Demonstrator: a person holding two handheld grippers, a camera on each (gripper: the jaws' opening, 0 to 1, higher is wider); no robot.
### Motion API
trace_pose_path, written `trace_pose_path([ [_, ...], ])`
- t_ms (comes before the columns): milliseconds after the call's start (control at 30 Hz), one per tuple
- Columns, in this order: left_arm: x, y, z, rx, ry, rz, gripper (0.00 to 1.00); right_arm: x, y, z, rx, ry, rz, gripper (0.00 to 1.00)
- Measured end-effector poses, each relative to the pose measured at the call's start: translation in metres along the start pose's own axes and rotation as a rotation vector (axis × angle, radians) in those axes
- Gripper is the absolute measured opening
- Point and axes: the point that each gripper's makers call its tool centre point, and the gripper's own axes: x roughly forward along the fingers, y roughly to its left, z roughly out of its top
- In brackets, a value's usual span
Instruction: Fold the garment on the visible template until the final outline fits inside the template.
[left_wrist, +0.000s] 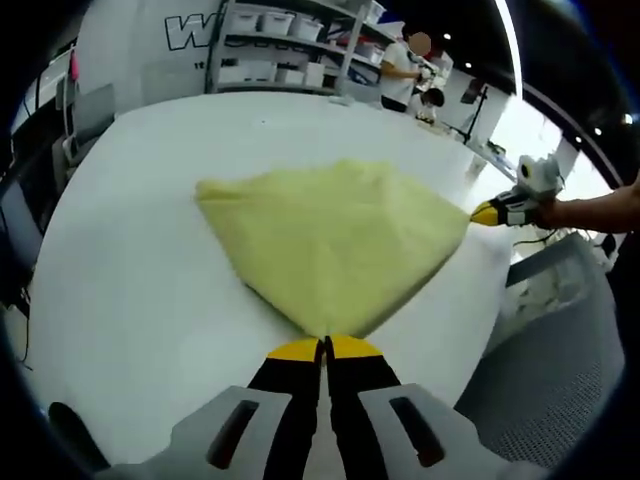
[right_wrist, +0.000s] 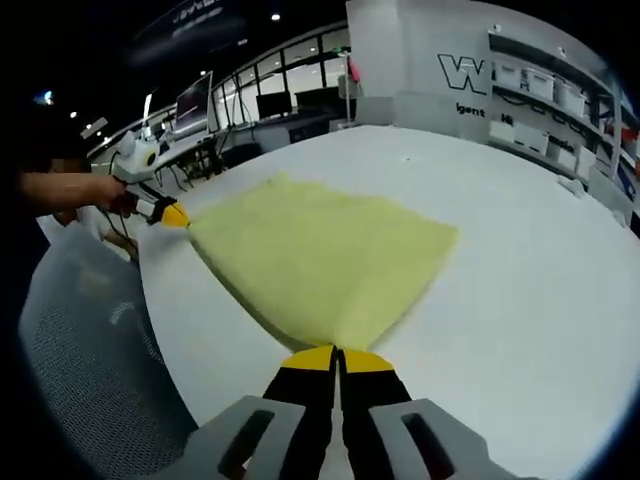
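Note:
A pale yellow garment (left_wrist: 335, 240) lies spread on the white table (left_wrist: 140, 260), pulled taut between two corners. My left gripper (left_wrist: 324, 345) is shut on the garment's near corner, yellow tips pressed together. In the left gripper view the right gripper (left_wrist: 487, 212) holds the far right corner, with a person's hand behind it. In the right gripper view the garment (right_wrist: 325, 260) fans out from my right gripper (right_wrist: 338, 352), which is shut on its corner. The left gripper (right_wrist: 170, 213) pinches the corner at the far left, near the table's edge.
The table's edge (left_wrist: 500, 300) runs close to the right of the garment, with grey floor (left_wrist: 560, 370) beyond. Shelves with white boxes (left_wrist: 290, 40) stand at the back, and a person (left_wrist: 405, 65) works there. Desks with monitors (right_wrist: 250, 105) stand beyond the table.

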Motion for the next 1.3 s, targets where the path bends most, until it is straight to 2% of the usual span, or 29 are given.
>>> trace_pose_path([
  [367,-0.001,-0.003,-0.008,0.000,0.006,0.001,0.04,-0.001,0.003,-0.001,-0.004,-0.001,-0.011,0.00],
  [500,-0.003,-0.005,-0.007,0.019,-0.010,-0.006,0.04,-0.001,0.003,-0.001,-0.011,-0.001,-0.013,0.00],
  [733,-0.006,-0.007,-0.004,0.057,-0.014,0.028,0.07,-0.002,0.007,0.007,-0.006,-0.021,-0.010,0.00],
  [1000,-0.011,-0.012,-0.001,0.073,-0.027,0.048,0.14,-0.002,0.015,0.010,-0.019,-0.020,0.001,0.07],
  [1300,-0.025,-0.017,0.014,0.084,-0.072,0.064,0.20,-0.009,0.021,0.011,-0.062,-0.014,-0.005,0.19],
])
